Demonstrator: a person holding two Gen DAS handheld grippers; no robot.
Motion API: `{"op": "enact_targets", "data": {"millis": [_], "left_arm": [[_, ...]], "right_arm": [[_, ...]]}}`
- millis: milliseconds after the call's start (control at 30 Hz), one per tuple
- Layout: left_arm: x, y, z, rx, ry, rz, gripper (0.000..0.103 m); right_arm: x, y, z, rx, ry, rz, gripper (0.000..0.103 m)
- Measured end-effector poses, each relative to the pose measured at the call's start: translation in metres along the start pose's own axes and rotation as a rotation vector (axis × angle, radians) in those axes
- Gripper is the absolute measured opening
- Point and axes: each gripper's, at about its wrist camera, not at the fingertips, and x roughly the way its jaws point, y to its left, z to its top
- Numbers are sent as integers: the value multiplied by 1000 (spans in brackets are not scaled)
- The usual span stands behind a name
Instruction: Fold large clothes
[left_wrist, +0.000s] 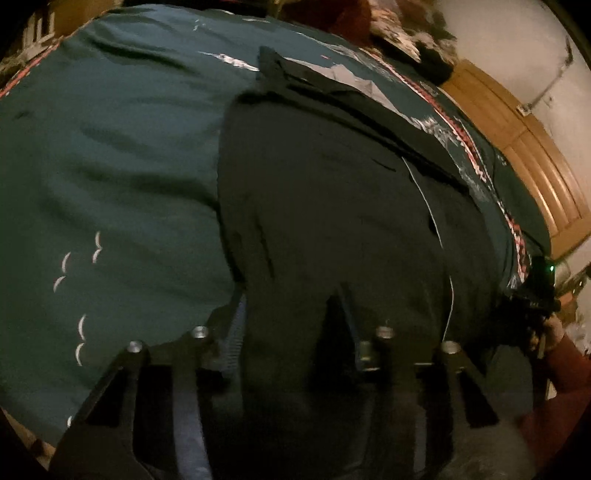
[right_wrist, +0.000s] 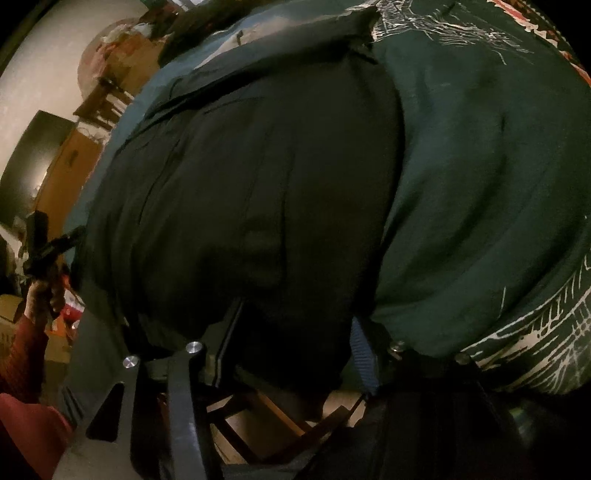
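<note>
Two grippers' jaws straddling dark garment (left_wrist: 332, 206) edge, grip unclear, green bedspread (left_wrist: 110, 147) beneath

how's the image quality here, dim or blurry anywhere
Left wrist view: dim and warm-tinted, the black garment nearly featureless, the green bedspread soft with blur, straight lines bowed by the fisheye. Right wrist view: darker, garment folds barely readable, corners vignetted black, the bedspread's white print sharper.

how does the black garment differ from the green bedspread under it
The black garment is plain and near black; the green bedspread is dark teal with white prints and a red patterned border. The garment covers only a part; the bedspread spreads far wider. The garment lies on top, its near edge between the tools' fingers. Both are wrinkled cloth.
</note>
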Motion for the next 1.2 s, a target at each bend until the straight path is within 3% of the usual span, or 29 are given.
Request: {"op": "enact_targets", "data": {"millis": [167,400,533,633,667,700,767,867,933,1000,1033,1067,1100,1200], "left_arm": [[0,3,0,6,19,-28,30],[-4,7,-6,8,16,-38,29],[2,10,-10,20,26,-33,31],[0,12,-10,4,19,-38,30],[-3,9,-11,8,24,-34,20],[-5,9,-12,6,24,-51,9],[-12,9,-14,1,7,-69,9],[1,14,-17,-1,35,-52,11],[5,18,-18,-16,35,-72,13],[1,18,-17,-43,50,-88,11],[-3,16,-15,-77,55,-132,8],[-14,10,-12,-97,28,-196,8],[-26,0,-4,-97,-2,-245,7],[-54,-17,31,-109,-108,-376,7]], "right_arm": [[-1,6,-5,-22,13,-5,59],[-7,10,-9,-17,-23,3,50],[2,8,-11,-3,11,14,51],[11,12,-8,-25,56,15,58],[11,15,-7,-35,61,6,58],[8,17,-7,-44,62,-8,52],[-2,21,-9,-50,43,-17,41],[-6,21,-9,-35,41,11,42],[11,22,-8,-44,86,-17,53],[16,28,-9,-63,80,-32,56],[14,32,-9,-71,78,-46,40],[6,36,-8,-68,63,-57,16],[-7,37,-6,-45,35,-14,11],[-55,46,10,8,-68,175,8]]}}
